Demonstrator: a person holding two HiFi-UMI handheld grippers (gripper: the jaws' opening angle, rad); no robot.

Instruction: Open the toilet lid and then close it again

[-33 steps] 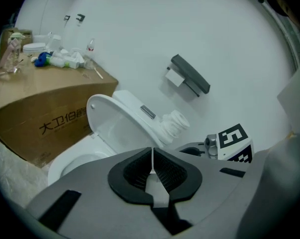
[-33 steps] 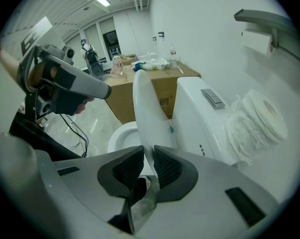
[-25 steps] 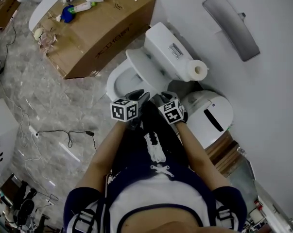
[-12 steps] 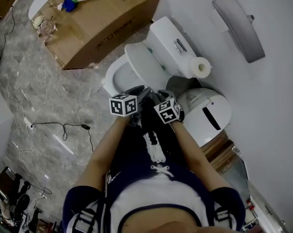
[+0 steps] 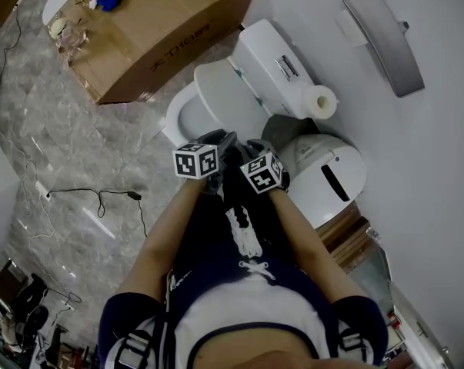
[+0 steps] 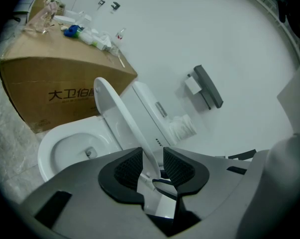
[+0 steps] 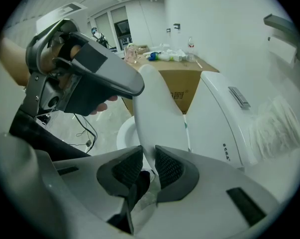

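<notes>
Toilet lid (image 5: 224, 91) is glossy plastic, box (image 5: 162, 29) matt cardboard, floor (image 5: 78, 152) polished stone.

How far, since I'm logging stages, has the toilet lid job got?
Done: the toilet lid is lifted off the bowl, standing near the tank. In hand: the right gripper pinches its edge; the left gripper straddles it loosely, its jaws having just been opening. Left: lowering it shut.
</notes>
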